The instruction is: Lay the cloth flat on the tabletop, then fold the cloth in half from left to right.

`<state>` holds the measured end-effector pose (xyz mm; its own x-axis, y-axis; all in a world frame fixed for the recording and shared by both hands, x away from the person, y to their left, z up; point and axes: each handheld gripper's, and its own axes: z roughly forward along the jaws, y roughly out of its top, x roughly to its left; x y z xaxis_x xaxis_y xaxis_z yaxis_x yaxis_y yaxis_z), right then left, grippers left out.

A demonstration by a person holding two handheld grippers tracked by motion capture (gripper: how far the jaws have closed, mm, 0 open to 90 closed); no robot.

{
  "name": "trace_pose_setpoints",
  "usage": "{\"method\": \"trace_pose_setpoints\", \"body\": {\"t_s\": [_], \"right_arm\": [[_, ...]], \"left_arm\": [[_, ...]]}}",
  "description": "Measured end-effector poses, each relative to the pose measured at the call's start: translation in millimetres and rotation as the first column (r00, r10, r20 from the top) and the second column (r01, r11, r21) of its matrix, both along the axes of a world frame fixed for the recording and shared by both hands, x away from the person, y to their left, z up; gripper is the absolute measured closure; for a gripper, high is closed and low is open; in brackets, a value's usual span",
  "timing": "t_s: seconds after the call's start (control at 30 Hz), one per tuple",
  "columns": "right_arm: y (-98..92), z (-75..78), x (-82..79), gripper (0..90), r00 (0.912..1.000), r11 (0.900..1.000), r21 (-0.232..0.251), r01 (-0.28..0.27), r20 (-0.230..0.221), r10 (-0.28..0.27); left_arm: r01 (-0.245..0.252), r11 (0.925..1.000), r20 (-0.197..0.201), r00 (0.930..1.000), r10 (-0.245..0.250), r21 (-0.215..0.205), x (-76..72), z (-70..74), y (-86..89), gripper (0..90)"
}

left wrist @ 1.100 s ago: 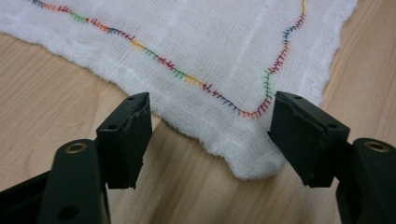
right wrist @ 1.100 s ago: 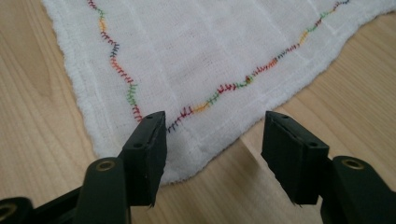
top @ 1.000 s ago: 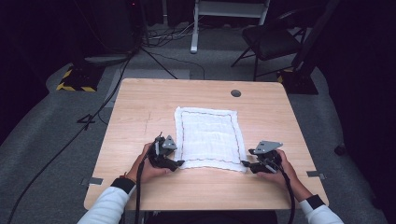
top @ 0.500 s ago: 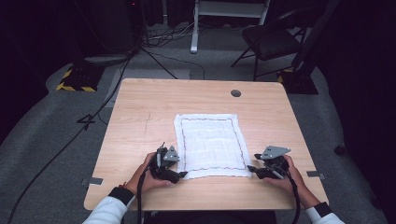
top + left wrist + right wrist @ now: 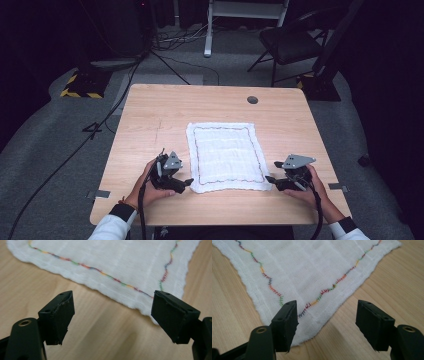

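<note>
A: The light wooden table [image 5: 150, 115] is carrying the white rectangular muslin cloth with rainbow stitching [image 5: 225, 150], lying flat at the centre, long axis running away from the person.

B: Yep. The left gripper [image 5: 186, 183] is sitting just off its near-left corner, the right gripper [image 5: 270, 179] just off the near-right. Both have just been opening, jaws spread, nothing between them.

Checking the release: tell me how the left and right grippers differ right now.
The left gripper sits off the white cloth's near-left corner over bare wood; the right gripper sits at its near-right corner. In its own view, the right gripper's jaws straddle that corner; the left gripper's frame bare table. Both have just been opening and hold nothing.
</note>
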<state>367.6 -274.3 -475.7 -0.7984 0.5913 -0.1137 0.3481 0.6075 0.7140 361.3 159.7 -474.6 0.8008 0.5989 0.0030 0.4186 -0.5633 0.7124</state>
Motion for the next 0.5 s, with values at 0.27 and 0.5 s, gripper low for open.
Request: {"method": "trace_pose_setpoints", "body": {"t_s": [0.27, 0.5], "right_arm": [[25.4, 12.8, -1.1, 37.3, 0.9970, 0.997, 0.043, -0.061, 0.050, 0.059], [56.3, 11.7, 0.7, 41.8, 0.9895, 0.989, 0.049, -0.137, 0.054, 0.134]], "left_arm": [[-0.056, 0.9983, 0.020, 0.9982, 0.056, -0.014, 32.1, 7.4, 6.0, 19.2], [-0.133, 0.9899, 0.074, 0.9889, 0.129, 0.049, 66.1, 6.5, -0.1, 21.4]]}}
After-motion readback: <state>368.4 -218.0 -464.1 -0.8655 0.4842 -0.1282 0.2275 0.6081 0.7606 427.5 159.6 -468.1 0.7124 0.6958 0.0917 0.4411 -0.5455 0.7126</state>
